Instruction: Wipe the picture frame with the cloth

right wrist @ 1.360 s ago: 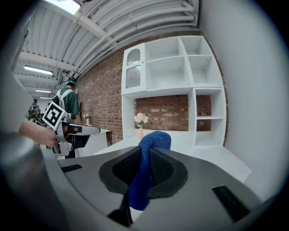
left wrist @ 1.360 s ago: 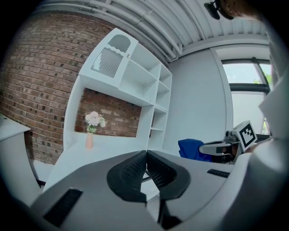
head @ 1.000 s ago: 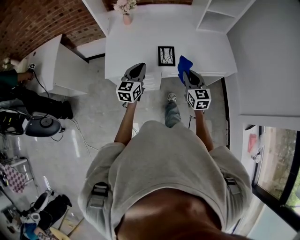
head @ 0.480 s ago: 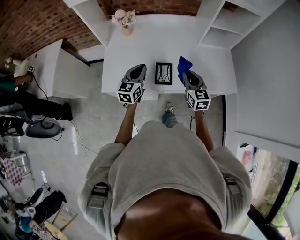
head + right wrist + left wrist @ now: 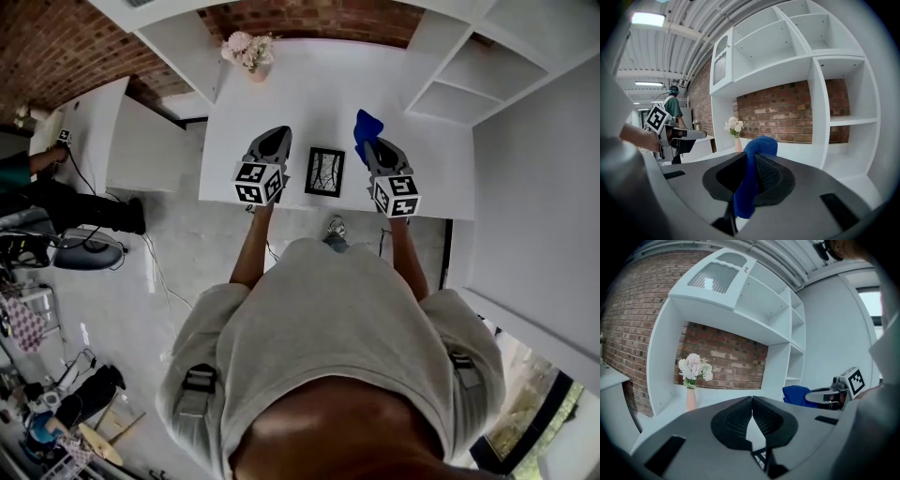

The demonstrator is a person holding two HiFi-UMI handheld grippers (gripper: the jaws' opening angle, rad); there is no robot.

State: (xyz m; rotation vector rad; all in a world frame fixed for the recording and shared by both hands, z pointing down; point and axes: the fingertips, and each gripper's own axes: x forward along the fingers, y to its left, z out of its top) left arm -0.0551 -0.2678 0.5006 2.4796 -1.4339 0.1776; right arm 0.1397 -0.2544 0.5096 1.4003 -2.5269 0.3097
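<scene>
A small black picture frame (image 5: 325,172) lies flat near the front edge of the white tabletop (image 5: 309,94), between my two grippers. My right gripper (image 5: 376,146) is just right of the frame and shut on a blue cloth (image 5: 367,125), which sticks out past the jaws; the blue cloth (image 5: 751,178) hangs between the pads in the right gripper view. My left gripper (image 5: 270,142) is held just left of the frame, jaws shut with nothing in them. The left gripper (image 5: 751,406) shows its pads touching at the tips in the left gripper view, with a corner of the frame (image 5: 761,458) below them.
A pink vase of pale flowers (image 5: 249,51) stands at the table's back left. White shelving (image 5: 487,66) rises to the right and behind, against a brick wall (image 5: 797,112). A person in green (image 5: 19,159) stands far left near floor equipment.
The table and frame have drawn closer under me: the frame now lies level with both grippers rather than beyond them. Both grippers keep their hold and spacing.
</scene>
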